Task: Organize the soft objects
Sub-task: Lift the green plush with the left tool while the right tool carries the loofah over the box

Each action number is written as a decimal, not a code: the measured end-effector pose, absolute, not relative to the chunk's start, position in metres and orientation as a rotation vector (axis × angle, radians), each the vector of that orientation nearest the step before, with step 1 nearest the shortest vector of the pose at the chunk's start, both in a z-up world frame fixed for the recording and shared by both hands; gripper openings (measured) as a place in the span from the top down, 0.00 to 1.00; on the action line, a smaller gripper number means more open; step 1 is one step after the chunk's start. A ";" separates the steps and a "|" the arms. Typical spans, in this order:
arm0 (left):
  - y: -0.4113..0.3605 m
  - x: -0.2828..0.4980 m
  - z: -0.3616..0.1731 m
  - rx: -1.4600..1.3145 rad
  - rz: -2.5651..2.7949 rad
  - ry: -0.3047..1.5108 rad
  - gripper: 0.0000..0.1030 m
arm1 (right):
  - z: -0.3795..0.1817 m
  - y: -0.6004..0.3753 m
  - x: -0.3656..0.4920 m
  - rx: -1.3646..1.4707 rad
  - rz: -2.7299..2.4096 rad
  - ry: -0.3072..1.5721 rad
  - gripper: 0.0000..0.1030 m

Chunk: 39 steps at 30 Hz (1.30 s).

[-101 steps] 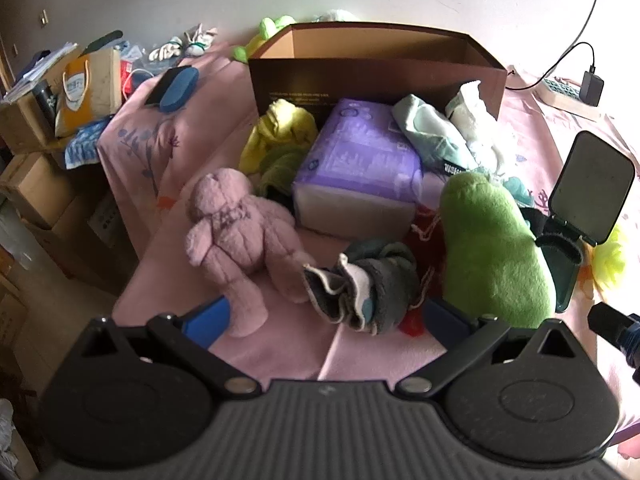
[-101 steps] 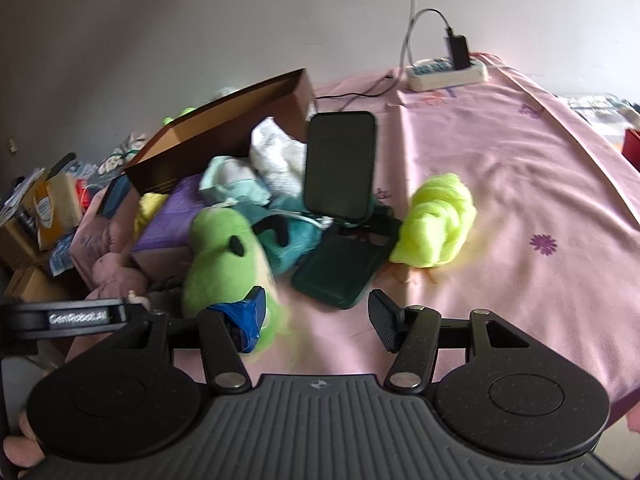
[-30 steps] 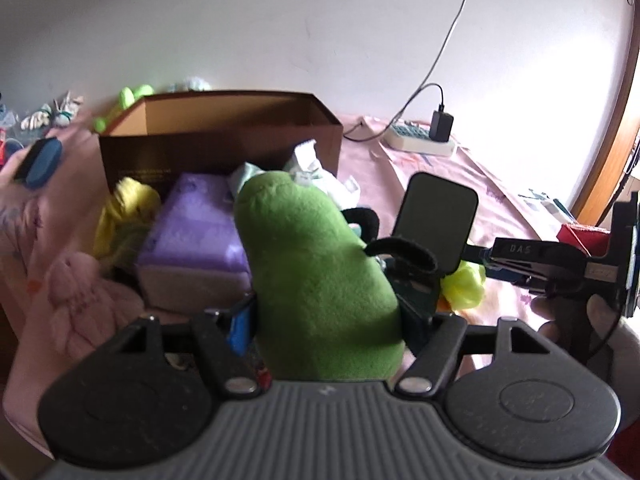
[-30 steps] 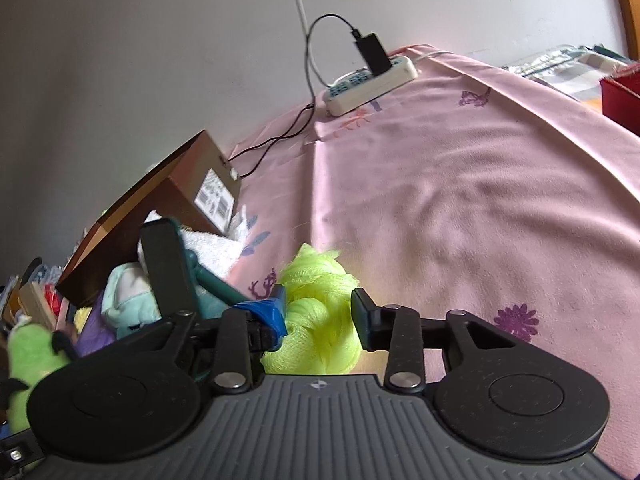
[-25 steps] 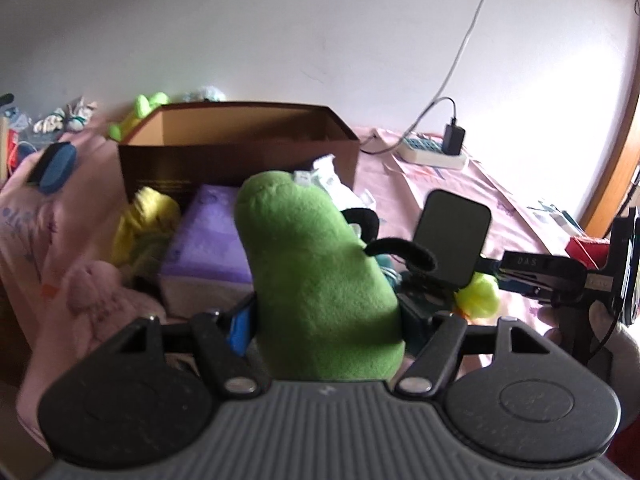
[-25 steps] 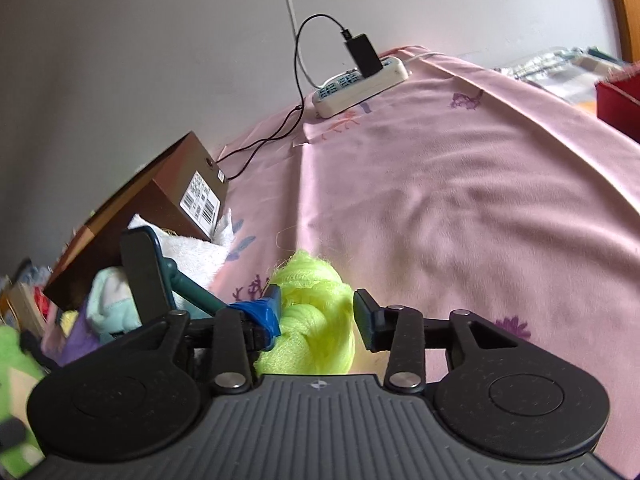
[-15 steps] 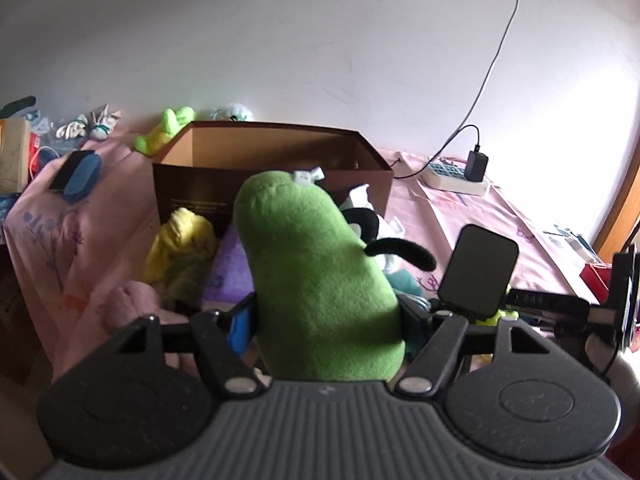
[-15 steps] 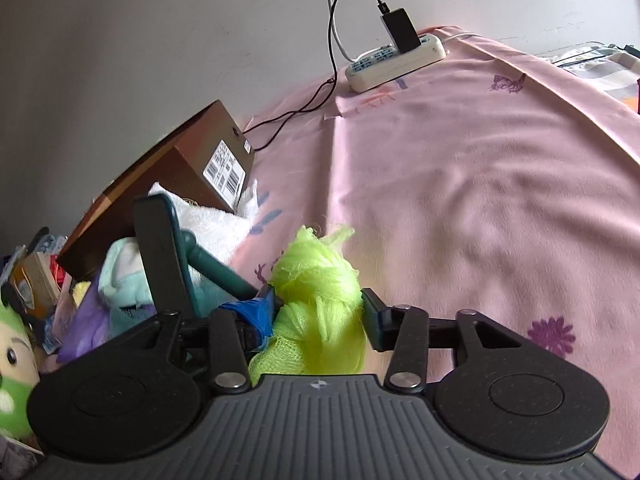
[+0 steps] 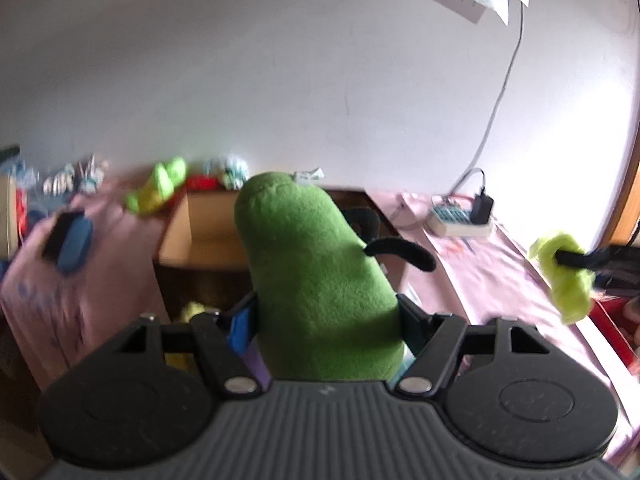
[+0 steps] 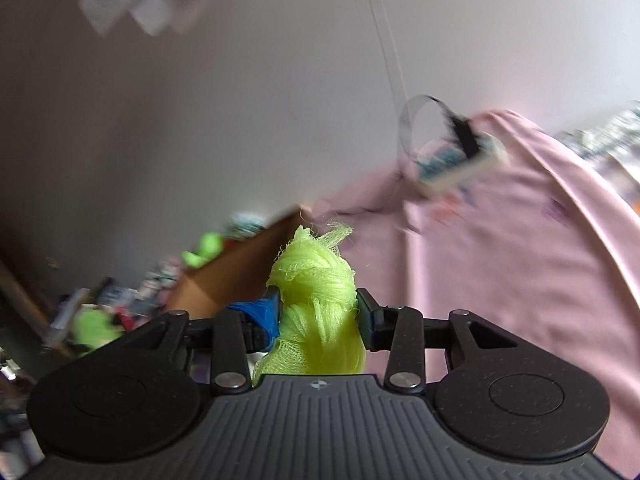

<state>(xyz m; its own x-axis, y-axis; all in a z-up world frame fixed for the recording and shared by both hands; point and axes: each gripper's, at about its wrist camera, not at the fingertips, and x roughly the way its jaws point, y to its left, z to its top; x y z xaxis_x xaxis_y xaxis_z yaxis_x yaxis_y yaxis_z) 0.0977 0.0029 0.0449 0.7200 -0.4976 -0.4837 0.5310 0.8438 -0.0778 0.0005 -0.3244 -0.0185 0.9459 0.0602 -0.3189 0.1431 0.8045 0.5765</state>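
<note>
My left gripper (image 9: 326, 314) is shut on a green plush toy (image 9: 316, 280) with black arms, held upright in the air in front of the open brown cardboard box (image 9: 208, 232). In the right wrist view my right gripper (image 10: 317, 308) holds a neon yellow mesh puff (image 10: 316, 272) between its pads, off the pink cloth, and its jaws are closing a little on it. The left wrist view shows the same puff (image 9: 568, 280) at the far right, hanging from a black finger. The box (image 10: 240, 268) lies left of the puff.
A pink cloth (image 9: 480, 280) covers the bed. A white power strip (image 9: 456, 220) with a black charger lies by the wall. A blue case (image 9: 70, 240) and a lime green toy (image 9: 156, 188) lie left of the box. Papers hang on the wall.
Both grippers have risen with their loads. The green plush is now high over the pile in front of the box, and the yellow puff has come up off the cloth.
</note>
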 end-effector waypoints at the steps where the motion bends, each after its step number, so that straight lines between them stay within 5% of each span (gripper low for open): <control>1: 0.001 0.108 0.050 0.073 -0.560 0.507 0.29 | -0.007 -0.321 0.011 0.637 -0.014 0.325 0.78; 8: -0.019 0.187 0.059 0.100 -0.529 0.520 0.29 | 0.028 -0.286 0.113 0.528 0.057 0.373 0.77; 18: -0.046 0.274 0.012 0.140 -0.432 0.600 0.29 | -0.031 -0.244 0.236 0.347 -0.026 0.601 0.76; 39: -0.042 0.298 -0.037 0.134 -0.469 0.779 0.16 | -0.053 -0.243 0.251 0.215 -0.003 0.877 0.73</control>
